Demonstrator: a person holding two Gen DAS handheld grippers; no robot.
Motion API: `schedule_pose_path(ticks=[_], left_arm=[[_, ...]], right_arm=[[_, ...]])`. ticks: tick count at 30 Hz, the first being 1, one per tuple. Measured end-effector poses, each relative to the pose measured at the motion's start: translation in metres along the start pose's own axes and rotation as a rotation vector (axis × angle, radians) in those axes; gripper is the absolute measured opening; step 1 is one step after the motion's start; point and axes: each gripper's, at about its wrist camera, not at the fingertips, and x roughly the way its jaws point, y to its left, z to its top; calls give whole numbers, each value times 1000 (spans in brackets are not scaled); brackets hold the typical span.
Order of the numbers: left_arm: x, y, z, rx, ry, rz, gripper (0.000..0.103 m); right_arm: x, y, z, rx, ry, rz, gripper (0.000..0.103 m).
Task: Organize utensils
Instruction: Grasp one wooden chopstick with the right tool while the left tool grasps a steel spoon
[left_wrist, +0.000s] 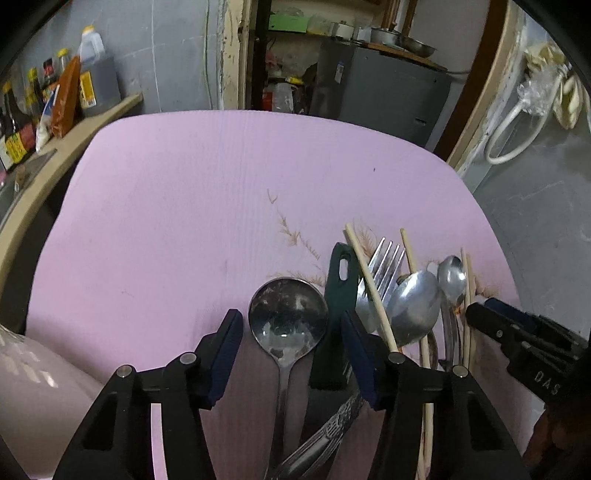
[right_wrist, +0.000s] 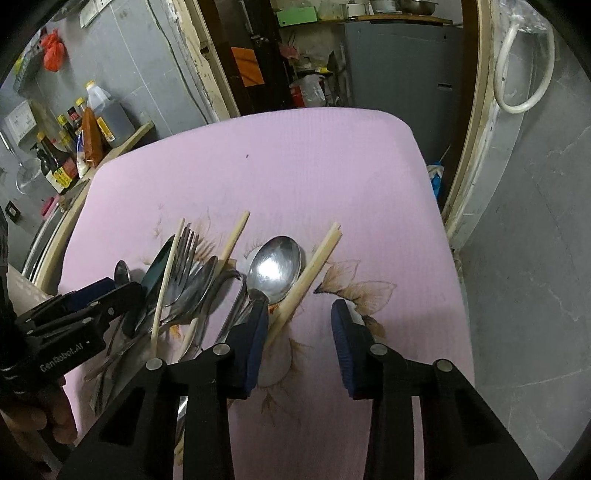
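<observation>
The utensils (left_wrist: 391, 291) lay heaped by the pink worktop's (left_wrist: 207, 206) near edge. Left tongs (left_wrist: 291, 354) stood apart around a ladle (left_wrist: 288, 314) and green handle (left_wrist: 338, 295); right tongs (right_wrist: 299, 343) gaped empty beside chopsticks (right_wrist: 306, 277).

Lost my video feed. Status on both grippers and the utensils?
Left gripper open, astride the ladle. Right gripper open, chopstick pair between its fingers. Utensil pile tangled, unsorted.

Both wrist views look steeply down, close over the same utensil pile (left_wrist: 388, 295) on the pink mat (right_wrist: 295, 166).
</observation>
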Motion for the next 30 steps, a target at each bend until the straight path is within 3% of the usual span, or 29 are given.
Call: schedule_pose_path(ticks=[5, 10, 12, 16, 23, 30], left_arm=[[5, 1, 4, -33, 13, -42, 53], [6, 1, 8, -35, 19, -57, 51], [6, 3, 8, -42, 19, -77, 41], [5, 4, 9, -41, 28, -89, 41], [-4, 7, 0, -56, 46, -128, 41], [-18, -2, -11, -18, 66, -174, 41]], right_arm=[[1, -2, 7, 9, -2, -14, 31], [2, -12, 15, 74, -5, 11, 19], [2, -12, 17, 91, 1, 39, 12], [2, -7, 16, 89, 26, 68, 11], [-7, -13, -1, 161, 83, 172, 6], [-12, -16, -21, 160, 119, 190, 4]])
